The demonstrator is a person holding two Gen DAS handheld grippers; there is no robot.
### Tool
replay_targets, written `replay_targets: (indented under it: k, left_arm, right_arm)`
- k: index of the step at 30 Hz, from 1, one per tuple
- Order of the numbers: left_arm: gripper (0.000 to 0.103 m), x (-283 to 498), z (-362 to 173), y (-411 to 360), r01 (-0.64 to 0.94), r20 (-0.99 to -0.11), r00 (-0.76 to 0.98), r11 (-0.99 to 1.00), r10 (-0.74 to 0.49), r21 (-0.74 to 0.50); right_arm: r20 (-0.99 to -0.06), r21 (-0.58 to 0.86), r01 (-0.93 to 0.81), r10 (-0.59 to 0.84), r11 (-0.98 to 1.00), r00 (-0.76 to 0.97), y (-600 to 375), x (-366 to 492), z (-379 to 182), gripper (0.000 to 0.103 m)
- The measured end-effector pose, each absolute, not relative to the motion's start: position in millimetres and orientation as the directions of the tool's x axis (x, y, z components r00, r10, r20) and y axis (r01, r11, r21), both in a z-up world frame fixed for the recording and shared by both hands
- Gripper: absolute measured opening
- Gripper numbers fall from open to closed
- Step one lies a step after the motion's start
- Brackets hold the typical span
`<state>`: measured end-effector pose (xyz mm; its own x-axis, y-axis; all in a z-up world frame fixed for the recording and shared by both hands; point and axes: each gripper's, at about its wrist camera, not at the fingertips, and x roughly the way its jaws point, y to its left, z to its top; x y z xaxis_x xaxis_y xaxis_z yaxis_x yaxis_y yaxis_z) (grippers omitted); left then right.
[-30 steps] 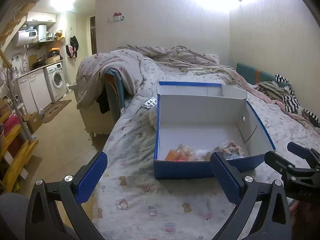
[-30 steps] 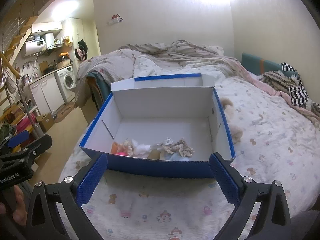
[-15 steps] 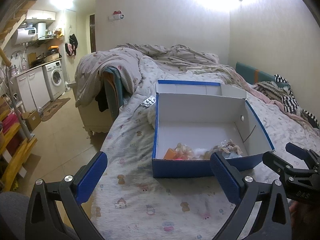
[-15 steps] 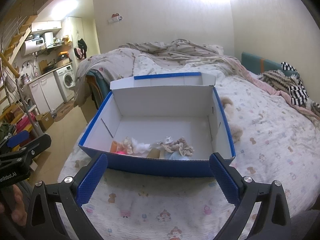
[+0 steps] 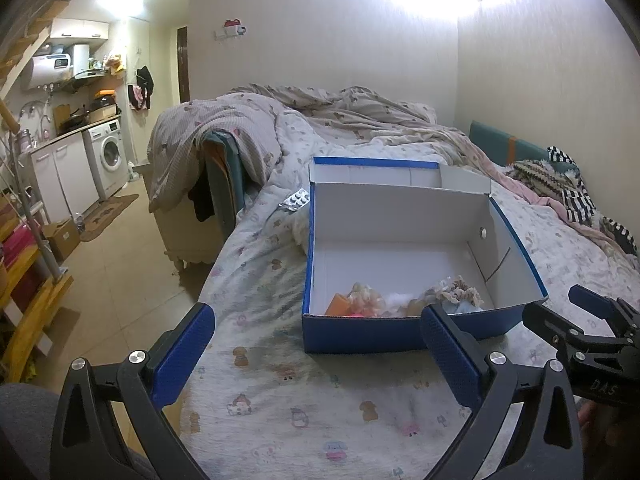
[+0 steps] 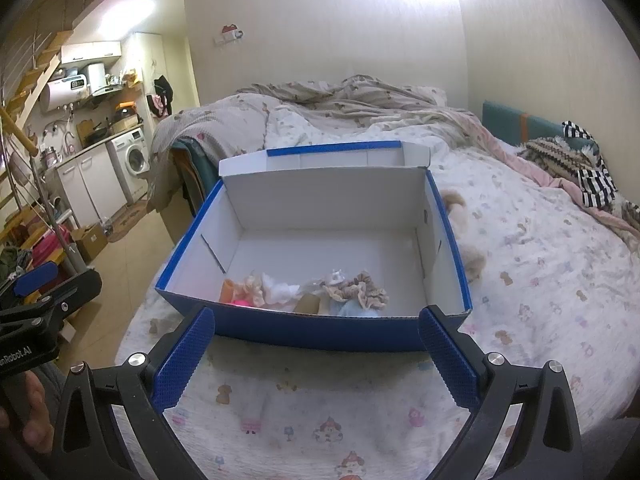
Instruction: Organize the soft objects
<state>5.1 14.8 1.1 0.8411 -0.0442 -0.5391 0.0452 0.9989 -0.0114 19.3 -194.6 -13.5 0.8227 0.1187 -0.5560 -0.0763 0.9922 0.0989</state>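
I read 2 partial markings only: "DAS" on the right gripper [image 5: 600, 322] body in my left wrist view, and "nRobot.AI", cut off at the frame edge, on the left gripper [image 6: 38, 292] body in my right wrist view.

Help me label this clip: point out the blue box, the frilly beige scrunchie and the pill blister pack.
blue box [image 6: 304, 330], right wrist view, front outer wall.
frilly beige scrunchie [image 6: 362, 289], right wrist view, ruffled edge.
pill blister pack [image 5: 296, 200], left wrist view, its middle.
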Motion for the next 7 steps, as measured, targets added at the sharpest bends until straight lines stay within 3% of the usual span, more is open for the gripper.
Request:
replay_targets:
  k: [7]
  left_arm:
    - [0.102, 5.8, -2.0, 13.2, 0.06, -0.548, 0.835, 0.998, -0.055, -0.01]
  right_arm:
    - [-0.557, 0.115, -0.074, 0.126, 0.991, 0.821, -196.4, 16.9, -18.5, 0.103]
